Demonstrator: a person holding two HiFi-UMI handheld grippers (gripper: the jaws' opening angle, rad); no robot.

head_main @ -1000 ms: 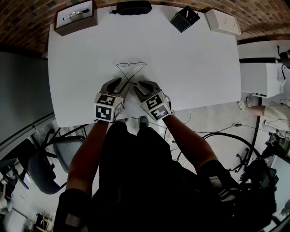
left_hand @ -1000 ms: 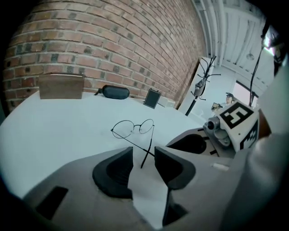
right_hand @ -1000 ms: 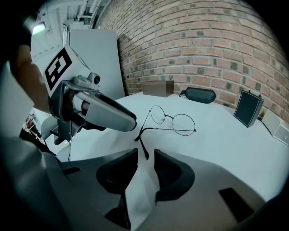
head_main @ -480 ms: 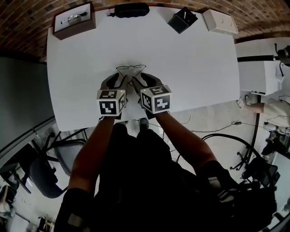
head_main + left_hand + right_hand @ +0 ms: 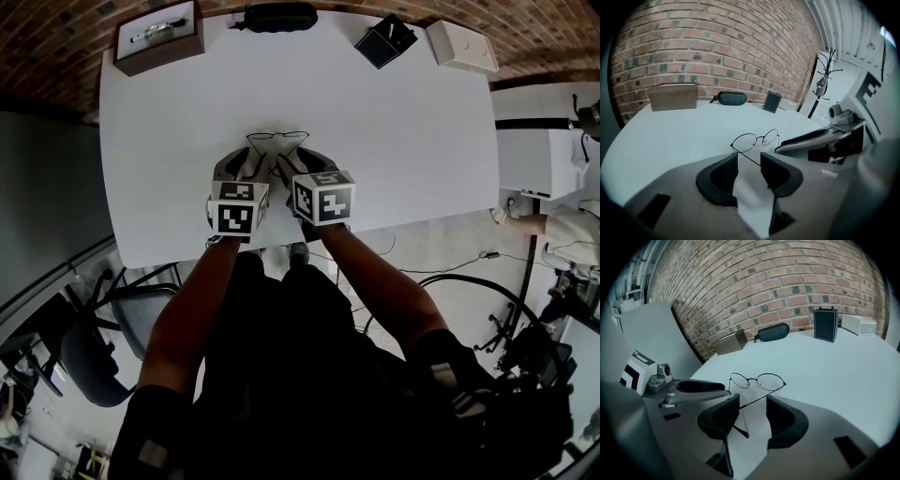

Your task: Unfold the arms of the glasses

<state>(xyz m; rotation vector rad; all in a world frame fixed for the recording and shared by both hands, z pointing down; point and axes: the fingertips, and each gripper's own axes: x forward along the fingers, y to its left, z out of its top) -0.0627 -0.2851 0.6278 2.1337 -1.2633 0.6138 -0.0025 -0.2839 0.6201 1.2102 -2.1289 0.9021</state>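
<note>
1. The white table (image 5: 403, 141) takes up most of the head view. Along its far edge sit a brown box (image 5: 157, 36), a black case (image 5: 277, 16), a small black box (image 5: 384, 39) and a white box (image 5: 461, 45).
2. I have both grippers side by side near the table's front edge, pointing down and away from me at the glasses (image 5: 277, 139).
3. Left gripper (image 5: 749, 161): its jaws stand apart with a clear gap. One thin arm of the glasses (image 5: 746, 157) runs slantwise through that gap towards the inner face of one jaw. The pads are not pressed on it, so nothing is grasped.
4. Right gripper (image 5: 752, 404): its jaws have just been opening and now stand wide and released. The other arm (image 5: 761, 396) crosses the gap between them, and neither pad clamps it.
5. The glasses lie on the table just past the fingertips, at mid-width near the front. The round wire lenses face away from me, and each arm reaches back into a gripper.
</note>
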